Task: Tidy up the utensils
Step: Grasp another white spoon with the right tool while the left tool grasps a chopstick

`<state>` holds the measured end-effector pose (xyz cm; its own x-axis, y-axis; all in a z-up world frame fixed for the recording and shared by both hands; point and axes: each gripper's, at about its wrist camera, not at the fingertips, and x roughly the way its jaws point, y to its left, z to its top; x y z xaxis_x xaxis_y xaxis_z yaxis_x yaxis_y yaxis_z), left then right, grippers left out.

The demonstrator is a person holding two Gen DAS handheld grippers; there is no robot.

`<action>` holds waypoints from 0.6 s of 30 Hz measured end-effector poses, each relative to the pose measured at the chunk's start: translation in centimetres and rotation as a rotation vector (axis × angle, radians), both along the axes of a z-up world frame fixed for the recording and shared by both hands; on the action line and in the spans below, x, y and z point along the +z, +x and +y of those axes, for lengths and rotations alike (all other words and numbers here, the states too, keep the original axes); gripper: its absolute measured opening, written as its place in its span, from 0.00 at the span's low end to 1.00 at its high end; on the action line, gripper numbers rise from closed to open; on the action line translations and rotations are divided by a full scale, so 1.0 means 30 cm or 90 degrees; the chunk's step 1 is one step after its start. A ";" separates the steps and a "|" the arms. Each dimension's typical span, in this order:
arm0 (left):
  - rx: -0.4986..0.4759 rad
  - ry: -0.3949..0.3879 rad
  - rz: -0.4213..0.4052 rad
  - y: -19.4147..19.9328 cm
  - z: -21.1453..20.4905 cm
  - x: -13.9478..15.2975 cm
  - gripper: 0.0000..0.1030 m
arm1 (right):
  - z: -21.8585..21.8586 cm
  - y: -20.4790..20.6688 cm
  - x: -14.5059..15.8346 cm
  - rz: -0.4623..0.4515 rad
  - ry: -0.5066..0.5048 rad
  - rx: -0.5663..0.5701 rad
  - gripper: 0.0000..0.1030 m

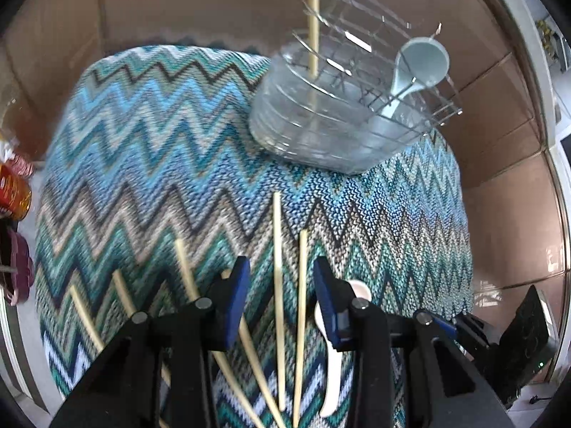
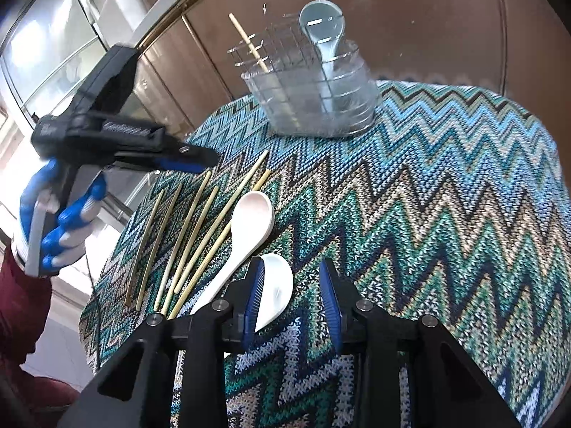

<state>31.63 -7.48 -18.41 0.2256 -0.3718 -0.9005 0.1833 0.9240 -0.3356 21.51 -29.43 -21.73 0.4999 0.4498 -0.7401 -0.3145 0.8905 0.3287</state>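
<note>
Six chopsticks [image 2: 189, 235] lie side by side on the zigzag cloth [image 2: 410, 214] that covers the bench. Just beside them lies a white spoon [image 2: 246, 228], and a second white spoon [image 2: 276, 285] lies near it, closer to the right tongs. At the far side of the cloth stands a clear holder [image 2: 310, 89] with small boxes inside. One chopstick [image 2: 249, 42] leans in one box. A pale blue spoon [image 2: 323, 32] stands in another box with its bowl up.

The right tongs [image 2: 294, 303] are spread wide and hold nothing. They hang just above the second white spoon. The left tongs [image 1: 280, 303] are spread too and hold nothing. They hang over the chopsticks on the cloth. A hand in a blue and white glove [image 2: 60, 221] holds the left tongs. Brown cardboard [image 1: 178, 3] stands behind the bench.
</note>
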 end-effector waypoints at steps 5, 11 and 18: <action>-0.015 0.027 0.038 0.048 -0.047 -0.066 0.20 | -0.003 0.028 -0.029 0.031 0.008 0.033 0.30; -0.024 0.048 0.060 0.074 -0.071 -0.107 0.15 | -0.010 0.057 -0.061 0.062 0.025 0.067 0.26; -0.035 0.071 0.076 0.092 -0.109 -0.140 0.11 | 0.024 0.128 -0.102 0.092 0.016 0.112 0.19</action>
<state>34.38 -10.74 -22.62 0.0967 -0.2775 -0.9559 0.1988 0.9464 -0.2546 25.35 -28.71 -24.79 0.3025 0.5394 -0.7859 -0.4122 0.8174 0.4024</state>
